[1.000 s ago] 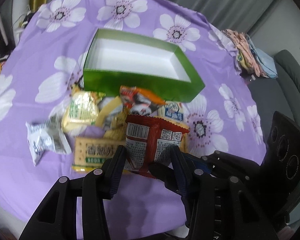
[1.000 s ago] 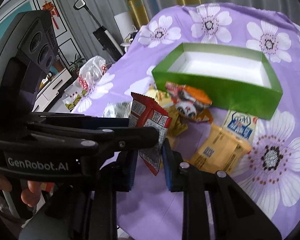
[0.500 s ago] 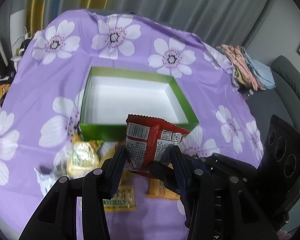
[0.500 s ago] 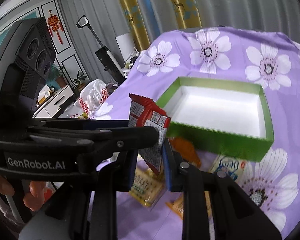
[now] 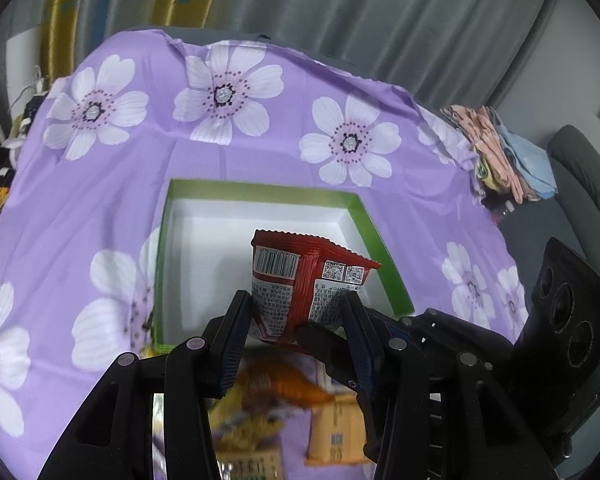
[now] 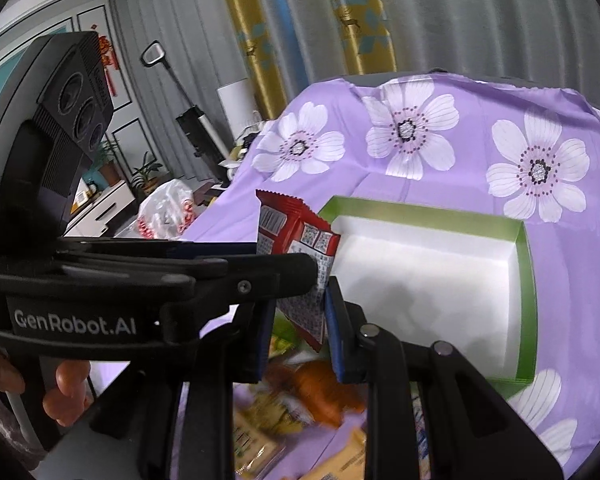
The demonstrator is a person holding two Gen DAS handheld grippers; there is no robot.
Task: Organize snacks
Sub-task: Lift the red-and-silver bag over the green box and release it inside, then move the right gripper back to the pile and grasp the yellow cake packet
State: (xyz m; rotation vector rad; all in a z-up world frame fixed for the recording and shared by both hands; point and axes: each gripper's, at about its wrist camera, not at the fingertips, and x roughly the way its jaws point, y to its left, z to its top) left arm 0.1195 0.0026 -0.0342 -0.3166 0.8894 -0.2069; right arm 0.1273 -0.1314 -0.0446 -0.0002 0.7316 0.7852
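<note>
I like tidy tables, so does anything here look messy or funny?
Yes. The green box is empty, while the other snack packets lie jumbled on the purple cloth in front of it. Oddly, both the left gripper and the right gripper pinch one small red packet together, over the box's near edge.

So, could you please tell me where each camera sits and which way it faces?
Left wrist: on the left gripper, looking down along its fingers at the red packet over the green box; the right gripper shows alongside.
Right wrist: on the right gripper, facing the box from the packet's side; the left gripper and a hand show.
Shared: packet, box, purple cloth.
</note>
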